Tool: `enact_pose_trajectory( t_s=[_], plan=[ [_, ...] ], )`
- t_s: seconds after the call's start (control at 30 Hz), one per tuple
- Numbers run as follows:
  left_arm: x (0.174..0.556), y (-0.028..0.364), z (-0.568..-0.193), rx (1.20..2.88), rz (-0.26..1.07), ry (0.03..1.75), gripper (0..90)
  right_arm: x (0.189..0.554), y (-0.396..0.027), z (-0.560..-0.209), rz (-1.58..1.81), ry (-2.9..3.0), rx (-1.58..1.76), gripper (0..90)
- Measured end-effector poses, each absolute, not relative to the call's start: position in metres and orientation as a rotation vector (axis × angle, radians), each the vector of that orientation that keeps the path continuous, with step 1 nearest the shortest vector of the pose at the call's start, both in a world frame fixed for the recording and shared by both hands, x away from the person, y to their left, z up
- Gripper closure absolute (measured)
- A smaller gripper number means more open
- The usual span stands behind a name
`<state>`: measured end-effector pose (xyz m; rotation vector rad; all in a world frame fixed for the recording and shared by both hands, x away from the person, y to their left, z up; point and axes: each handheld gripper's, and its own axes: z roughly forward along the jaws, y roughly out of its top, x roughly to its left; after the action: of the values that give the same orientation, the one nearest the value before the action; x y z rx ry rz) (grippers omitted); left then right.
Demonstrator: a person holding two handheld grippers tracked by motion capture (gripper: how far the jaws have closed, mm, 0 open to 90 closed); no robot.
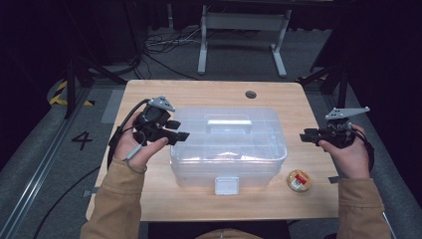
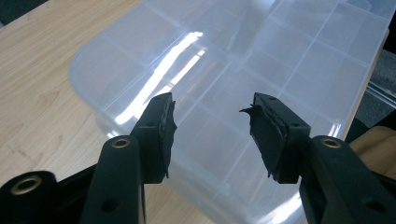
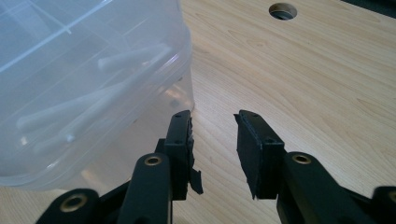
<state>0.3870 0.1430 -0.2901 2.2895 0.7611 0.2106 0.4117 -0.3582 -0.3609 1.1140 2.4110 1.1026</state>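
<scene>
High view is showing the clear plastic compartment box (image 1: 228, 147) sitting mid-table, lid closed, unhandled; left gripper (image 1: 180, 134) and right gripper (image 1: 304, 136) are flanking it, jaws apart, empty.

1. the clear plastic box (image 1: 229, 144) runs off the top and right edges in the left gripper view, and off the left and top edges in the right gripper view
2. its contents show as pale blurred sticks (image 3: 93, 107), too hazy to name
3. the label on the small round tin (image 1: 300, 180) is too small to read
4. the table hole (image 3: 282, 9) is cut by the top edge
</scene>
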Motion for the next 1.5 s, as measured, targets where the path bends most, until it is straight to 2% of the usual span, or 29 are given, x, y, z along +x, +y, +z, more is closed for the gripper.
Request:
enact_pose_trajectory(
  t_s=[0.33, 1.27, 1.4, 1.5],
  plan=[
    [0.396, 0.109, -0.292, 2.341, 0.173, 0.697, 48.5, 0.412, -0.359, -0.361, 1.103, 2.415, 1.124, 64.7],
    [0.418, 0.067, -0.307, 2.382, 0.14, 0.645, 50.2, 0.413, -0.359, -0.364, 1.134, 2.441, 1.122, 63.7],
    [0.419, 0.067, -0.306, 2.383, 0.155, 0.652, 60.1, 0.413, -0.358, -0.364, 1.137, 2.448, 1.117, 65.1],
    [0.418, 0.067, -0.304, 2.385, 0.204, 0.674, 72.0, 0.414, -0.358, -0.365, 1.146, 2.458, 1.112, 66.2]
  ],
)
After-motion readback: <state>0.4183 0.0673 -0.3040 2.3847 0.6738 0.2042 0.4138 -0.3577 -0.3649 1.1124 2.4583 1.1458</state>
